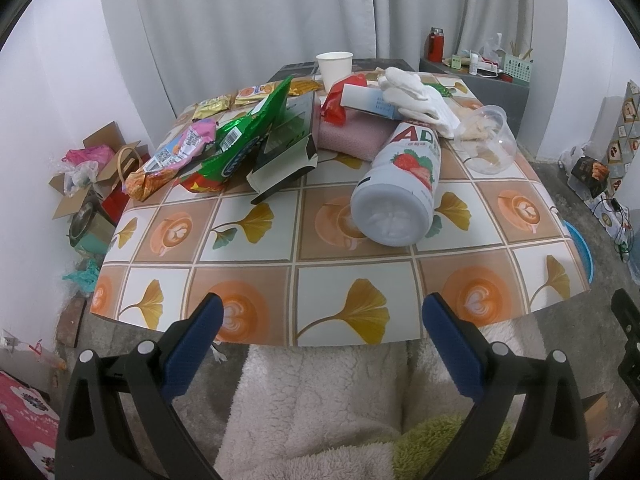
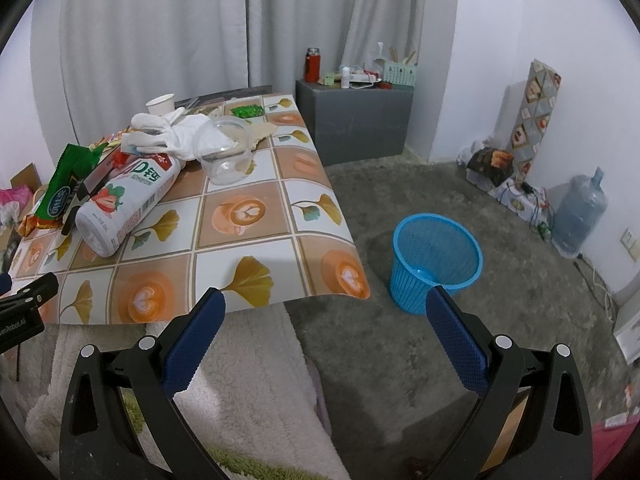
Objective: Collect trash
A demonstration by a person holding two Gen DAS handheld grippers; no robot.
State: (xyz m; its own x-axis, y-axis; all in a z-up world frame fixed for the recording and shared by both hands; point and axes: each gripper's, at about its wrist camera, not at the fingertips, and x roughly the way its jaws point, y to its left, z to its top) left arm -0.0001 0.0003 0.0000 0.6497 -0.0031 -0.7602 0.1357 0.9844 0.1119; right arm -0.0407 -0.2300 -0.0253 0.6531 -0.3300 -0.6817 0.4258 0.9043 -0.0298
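Left wrist view first: the left gripper point(image 1: 322, 312) is hovering at the near edge of the low table point(image 1: 248, 276) in its tiled leaf-and-latte-print cloth, blue-padded fingers point(image 1: 192, 344) spread wide and pinching nothing, fluffy cream fabric point(image 1: 320, 408) showing beneath. Lying on its side just beyond is the white plastic strawberry-drink bottle point(image 1: 400, 184), base pointing at the camera. Left of it, a black-and-white opened carton point(image 1: 286, 156) is leaning against a green foil snack bag point(image 1: 248, 136), with a pink-and-orange wrapper point(image 1: 172, 160) alongside. Behind the bottle, a white cloth glove point(image 1: 416, 96) is draped over a pale flat box point(image 1: 368, 100) and a pink folded towel point(image 1: 352, 136); a clear plastic cup point(image 1: 490, 140) is tipped over at the right, a white paper cup point(image 1: 334, 66) standing upright at the back.

Over to the right wrist view: the right gripper point(image 2: 324, 312) is also gaping open and empty, hanging past the table's corner point(image 2: 340, 272). On the grey floor just right of the table, a blue plastic mesh wastebasket point(image 2: 436, 260) is standing upright. The bottle point(image 2: 128, 204) is lying well left on the table, apart from both grippers.
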